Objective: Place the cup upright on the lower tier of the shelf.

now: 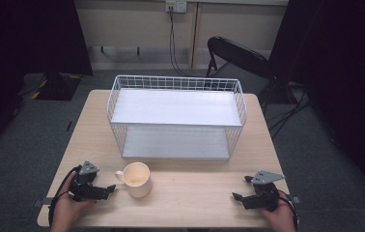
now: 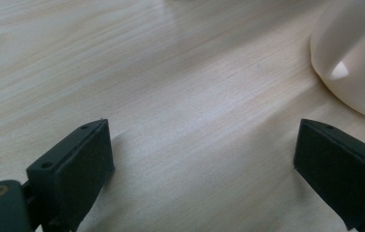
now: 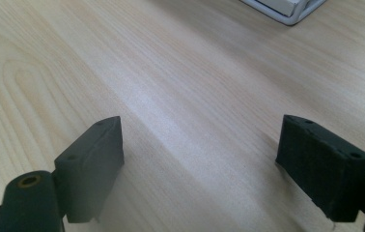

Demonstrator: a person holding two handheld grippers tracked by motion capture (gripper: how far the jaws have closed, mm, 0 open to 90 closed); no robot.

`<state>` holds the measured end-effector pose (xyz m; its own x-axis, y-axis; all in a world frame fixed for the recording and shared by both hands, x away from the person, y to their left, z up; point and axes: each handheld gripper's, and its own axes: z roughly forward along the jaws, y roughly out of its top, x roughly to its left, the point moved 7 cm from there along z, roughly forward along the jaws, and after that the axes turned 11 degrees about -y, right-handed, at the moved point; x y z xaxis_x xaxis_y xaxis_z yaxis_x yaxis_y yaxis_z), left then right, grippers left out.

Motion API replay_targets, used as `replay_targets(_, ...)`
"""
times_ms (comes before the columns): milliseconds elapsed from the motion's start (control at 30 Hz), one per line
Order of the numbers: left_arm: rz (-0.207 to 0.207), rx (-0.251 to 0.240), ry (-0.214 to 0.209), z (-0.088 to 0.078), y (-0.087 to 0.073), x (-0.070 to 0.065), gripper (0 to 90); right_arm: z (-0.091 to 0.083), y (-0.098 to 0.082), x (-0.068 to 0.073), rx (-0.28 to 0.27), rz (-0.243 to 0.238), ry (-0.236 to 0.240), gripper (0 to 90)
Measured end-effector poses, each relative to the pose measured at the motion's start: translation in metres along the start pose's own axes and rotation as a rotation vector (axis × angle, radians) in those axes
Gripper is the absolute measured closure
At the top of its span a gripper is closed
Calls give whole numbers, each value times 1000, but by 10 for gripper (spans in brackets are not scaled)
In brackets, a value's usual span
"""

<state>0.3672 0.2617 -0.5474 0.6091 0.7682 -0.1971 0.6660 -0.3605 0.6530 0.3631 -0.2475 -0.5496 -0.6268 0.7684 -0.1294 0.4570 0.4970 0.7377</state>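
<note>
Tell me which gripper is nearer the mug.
The left gripper: it sits right beside the cream mug, while the right gripper rests far across the table.

On your counter (image 1: 195, 188) a cream mug (image 1: 136, 179) stood upright near the front, handle to the left, just before a white wire shelf rack (image 1: 176, 116); a black folding chair (image 1: 241, 60) waited behind.

The high view looked forward and down from above the near edge of the table (image 1: 180, 203), far enough back to take in the whole top, the white wire rack (image 1: 176, 117) and the floor around it. The left gripper view sat very low and close to the wood by the near left corner, and it shared the cream mug (image 2: 357, 58) with the high view. The right gripper view sat just as low near the near right corner, and it shared a corner of the rack.
</note>
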Motion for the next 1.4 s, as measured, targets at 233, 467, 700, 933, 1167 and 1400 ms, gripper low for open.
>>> replay_targets(233,-10,-90,-134,-9,1,-10,264,1,0,0,0,0,-1,161)
replay_targets(467,89,-120,-108,-15,11,-24,278,1,1,-1,-1,-1,0,161)
replay_targets(700,99,-141,-65,-18,18,-21,343,1,1,-1,-1,0,0,161)
replay_targets(933,137,-126,-66,-14,23,-27,351,2,1,-1,-2,0,-1,161)
replay_targets(1167,143,-122,-81,-15,29,-31,394,2,1,-1,-2,0,-1,161)
replay_targets(1400,147,-143,-76,-22,31,-32,402,2,1,-1,-2,0,-1,161)
